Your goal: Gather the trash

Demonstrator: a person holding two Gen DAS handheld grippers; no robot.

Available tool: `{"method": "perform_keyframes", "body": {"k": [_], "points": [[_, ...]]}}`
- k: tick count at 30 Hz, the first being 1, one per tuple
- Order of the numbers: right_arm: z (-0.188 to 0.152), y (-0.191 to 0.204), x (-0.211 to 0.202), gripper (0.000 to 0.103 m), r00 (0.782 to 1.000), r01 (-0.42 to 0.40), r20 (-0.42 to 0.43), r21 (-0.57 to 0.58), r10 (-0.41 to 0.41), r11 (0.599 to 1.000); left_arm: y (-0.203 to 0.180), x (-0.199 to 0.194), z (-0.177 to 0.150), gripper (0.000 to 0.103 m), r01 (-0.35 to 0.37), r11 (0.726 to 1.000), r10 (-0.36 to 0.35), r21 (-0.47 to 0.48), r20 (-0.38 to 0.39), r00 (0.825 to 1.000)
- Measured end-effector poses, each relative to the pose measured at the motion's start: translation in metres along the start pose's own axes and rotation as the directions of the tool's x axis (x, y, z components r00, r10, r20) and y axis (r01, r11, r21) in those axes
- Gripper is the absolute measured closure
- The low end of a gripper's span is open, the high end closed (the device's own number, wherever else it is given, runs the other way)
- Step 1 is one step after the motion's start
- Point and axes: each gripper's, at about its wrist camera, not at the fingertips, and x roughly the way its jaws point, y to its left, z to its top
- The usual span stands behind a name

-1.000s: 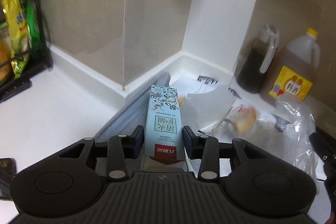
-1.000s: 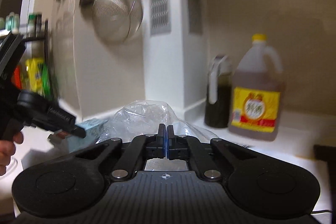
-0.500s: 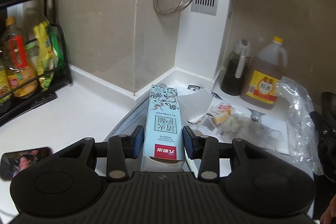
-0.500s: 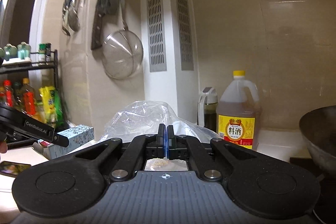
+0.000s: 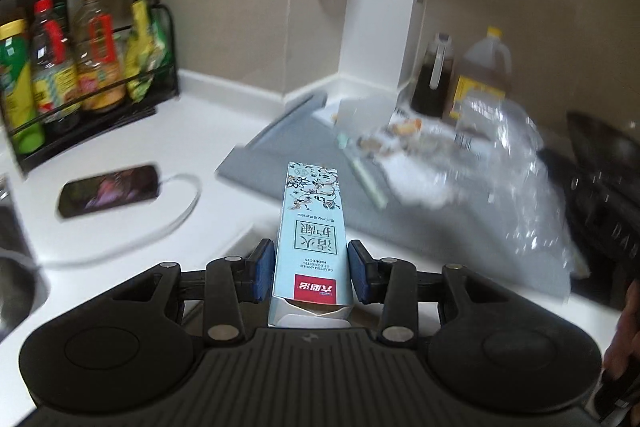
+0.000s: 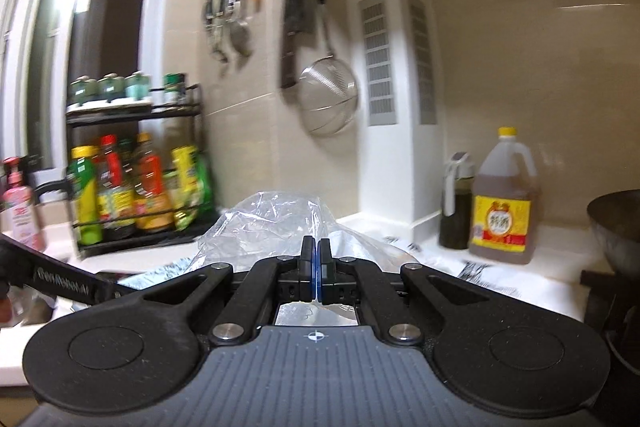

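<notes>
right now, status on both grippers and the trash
Left gripper shut on light-blue carton, held above the counter. Right gripper shut on clear plastic bag. Wrappers on the grey mat not yet collected. Nothing blocking.

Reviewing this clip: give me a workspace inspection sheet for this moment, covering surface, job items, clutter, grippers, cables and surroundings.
Surface: white countertop with a grey mat in the corner.
Job's things: light blue carton, clear plastic bag, loose wrappers and scraps on paper.
Clutter: phone lying flat, oil jug, dark bottle, wok.
Grippers: left gripper clamps the carton; right gripper is shut on the bag.
Cables: white cable runs from the phone.
Surroundings: condiment rack, hanging strainer, wall vent.
</notes>
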Motion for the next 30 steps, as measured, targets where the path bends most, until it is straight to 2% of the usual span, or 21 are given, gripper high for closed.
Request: {"method": "perform_keyframes", "body": {"k": [7,15,30], "points": [[-0.019,0.034,-0.035,0.103,0.994,-0.083,-0.070,-0.008,0.082,0.997,0.019,-0.039,-0.057,0.058,-0.030,1.000,0.030,-0.003,-0.053,0.998],[-0.043,0.067,-0.066,0.103,0.977,-0.159,-0.146,-0.011,0.156,0.987,0.030,-0.075,-0.105,0.058,-0.062,0.998,0.059,-0.030,-0.079,0.995],[-0.088,0.101,-0.109,0.103,0.945,-0.187,-0.272,-0.001,0.180,0.982,0.025,-0.104,-0.165,0.058,-0.085,0.996,0.080,-0.034,-0.111,0.991]]}}
